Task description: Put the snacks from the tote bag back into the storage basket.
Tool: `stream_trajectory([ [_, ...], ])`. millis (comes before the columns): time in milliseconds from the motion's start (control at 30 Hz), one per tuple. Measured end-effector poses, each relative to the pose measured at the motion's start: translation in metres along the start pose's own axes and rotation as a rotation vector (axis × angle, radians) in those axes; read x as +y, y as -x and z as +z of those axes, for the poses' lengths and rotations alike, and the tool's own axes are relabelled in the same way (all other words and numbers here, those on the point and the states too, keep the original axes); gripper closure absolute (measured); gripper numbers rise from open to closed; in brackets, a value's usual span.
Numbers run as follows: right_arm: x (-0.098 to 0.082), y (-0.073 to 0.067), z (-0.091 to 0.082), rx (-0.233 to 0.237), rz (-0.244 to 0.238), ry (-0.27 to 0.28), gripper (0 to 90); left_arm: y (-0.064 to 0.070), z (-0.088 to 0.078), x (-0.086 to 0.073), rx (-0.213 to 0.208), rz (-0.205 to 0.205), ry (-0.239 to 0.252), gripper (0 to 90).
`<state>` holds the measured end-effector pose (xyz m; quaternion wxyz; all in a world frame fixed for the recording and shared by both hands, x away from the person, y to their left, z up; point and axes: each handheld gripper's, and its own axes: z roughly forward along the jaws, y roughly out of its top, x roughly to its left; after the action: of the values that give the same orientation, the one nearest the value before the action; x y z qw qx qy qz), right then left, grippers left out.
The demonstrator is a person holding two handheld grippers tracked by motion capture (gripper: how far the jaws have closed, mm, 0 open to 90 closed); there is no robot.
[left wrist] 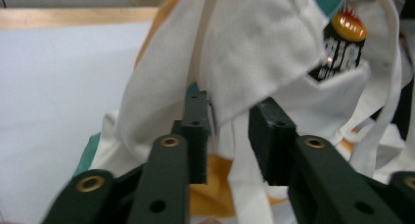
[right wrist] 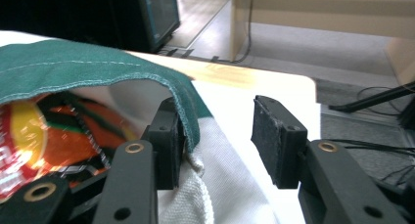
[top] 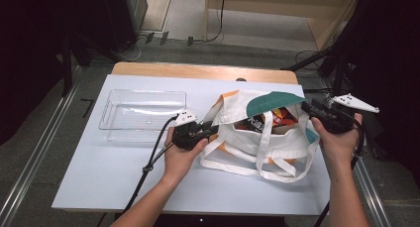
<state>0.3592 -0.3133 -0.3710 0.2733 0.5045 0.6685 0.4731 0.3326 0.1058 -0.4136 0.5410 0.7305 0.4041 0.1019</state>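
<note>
A white cloth tote bag (top: 247,138) with green and orange patches lies on the white table (top: 124,172), its mouth spread wide. Snack packets (top: 277,119) sit inside it. My left gripper (top: 210,130) is at the bag's left rim; in the left gripper view (left wrist: 230,116) its jaws stand apart with a fold of white cloth (left wrist: 254,48) hanging loose between them, and a black packet (left wrist: 342,53) lies beyond. My right gripper (top: 307,109) is at the bag's right rim. There its jaws (right wrist: 220,121) are open, the green hem (right wrist: 98,67) draped over one jaw, beside an orange packet (right wrist: 44,136).
A clear plastic tray (top: 143,110) stands on the table left of the bag. The bag's long handles (top: 277,170) trail toward the front edge. A cable (top: 148,162) runs back from the left gripper. Dark stands and cables flank the table on the floor.
</note>
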Motion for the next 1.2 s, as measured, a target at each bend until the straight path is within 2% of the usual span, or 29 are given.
stream_trajectory([
  [67, -0.002, -0.001, -0.003, 0.011, 0.003, -0.007, 56.4, 0.000, 0.000, 0.001, 0.002, -0.005, 0.005, 57.7],
  [167, -0.013, -0.004, -0.012, 0.042, 0.059, -0.027, 56.8, 0.001, 0.007, 0.003, -0.015, -0.021, -0.020, 52.6],
  [200, -0.015, -0.004, -0.013, 0.052, 0.072, -0.030, 59.2, 0.002, 0.010, 0.003, -0.023, -0.017, -0.041, 51.4],
  [233, -0.018, -0.005, -0.014, 0.056, 0.075, -0.030, 66.0, 0.003, 0.014, 0.002, -0.024, -0.013, -0.063, 51.6],
  [267, -0.018, -0.005, -0.014, 0.056, 0.075, -0.030, 66.0, 0.003, 0.014, 0.002, -0.024, -0.013, -0.063, 56.7],
  [300, -0.023, -0.006, -0.014, 0.073, 0.072, -0.037, 80.7, 0.005, 0.019, 0.000, 0.006, 0.008, -0.104, 65.1],
  [333, -0.023, -0.007, -0.013, 0.071, 0.070, -0.038, 81.4, 0.005, 0.019, 0.000, 0.006, 0.008, -0.104, 78.7],
  [367, -0.022, -0.007, -0.012, 0.052, 0.062, -0.035, 82.1, 0.002, 0.021, -0.001, 0.033, -0.011, -0.143, 89.9],
  [433, -0.016, -0.009, -0.012, 0.022, 0.053, -0.022, 82.5, 0.000, 0.021, -0.002, 0.042, -0.007, -0.162, 90.0],
  [533, -0.003, -0.010, -0.011, -0.067, -0.024, 0.028, 82.5, 0.000, 0.020, -0.002, 0.045, 0.004, -0.167, 90.0],
  [567, -0.001, -0.009, -0.009, -0.088, -0.031, 0.032, 82.5, 0.001, 0.019, -0.002, 0.040, 0.010, -0.169, 90.0],
  [600, 0.000, -0.007, -0.005, -0.088, -0.027, 0.027, 82.5, 0.001, 0.019, -0.002, 0.042, 0.012, -0.169, 90.0],
  [667, -0.003, -0.006, 0.006, -0.092, -0.030, -0.003, 82.3, 0.000, 0.019, -0.002, 0.040, 0.009, -0.167, 90.0],
  [700, -0.007, -0.005, 0.016, -0.099, -0.041, -0.052, 82.0, -0.001, 0.020, -0.003, 0.032, -0.006, -0.164, 90.0],
  [733, -0.011, -0.003, 0.022, -0.071, -0.026, -0.088, 82.1, -0.001, 0.020, -0.004, 0.032, -0.006, -0.165, 90.0],
  [800, -0.020, 0.003, 0.032, 0.001, 0.038, -0.144, 81.9, -0.001, 0.019, -0.004, 0.020, -0.010, -0.160, 90.0],
  [833, -0.024, 0.005, 0.035, 0.025, 0.063, -0.160, 81.5, -0.001, 0.019, -0.004, 0.018, -0.009, -0.159, 90.0],
  [867, -0.024, 0.005, 0.035, 0.025, 0.063, -0.160, 81.5, -0.001, 0.019, -0.004, 0.018, -0.009, -0.159, 90.0],
  [900, -0.027, 0.008, 0.032, 0.056, 0.096, -0.145, 72.8, -0.001, 0.019, -0.004, 0.020, -0.011, -0.155, 90.0],
  [933, -0.027, 0.008, 0.032, 0.056, 0.096, -0.145, 72.8, -0.001, 0.019, -0.003, 0.018, -0.018, -0.150, 90.0],
  [967, -0.024, 0.009, 0.021, 0.025, 0.118, -0.080, 55.1, -0.003, 0.018, -0.002, 0.011, -0.030, -0.141, 89.9],
  [1000, -0.024, 0.009, 0.021, 0.025, 0.118, -0.080, 55.1, -0.003, 0.018, -0.002, 0.011, -0.030, -0.141, 89.6],
  [1033, -0.019, 0.008, 0.004, 0.001, 0.124, -0.022, 48.5, -0.003, 0.016, -0.001, 0.003, -0.032, -0.128, 89.3],
  [1100, -0.016, 0.003, -0.014, -0.010, 0.115, 0.025, 46.9, -0.002, 0.016, 0.000, -0.002, -0.031, -0.118, 88.7],
  [1200, -0.020, -0.013, -0.031, -0.040, 0.077, 0.054, 46.7, -0.001, 0.016, 0.000, -0.002, -0.034, -0.113, 88.5],
])
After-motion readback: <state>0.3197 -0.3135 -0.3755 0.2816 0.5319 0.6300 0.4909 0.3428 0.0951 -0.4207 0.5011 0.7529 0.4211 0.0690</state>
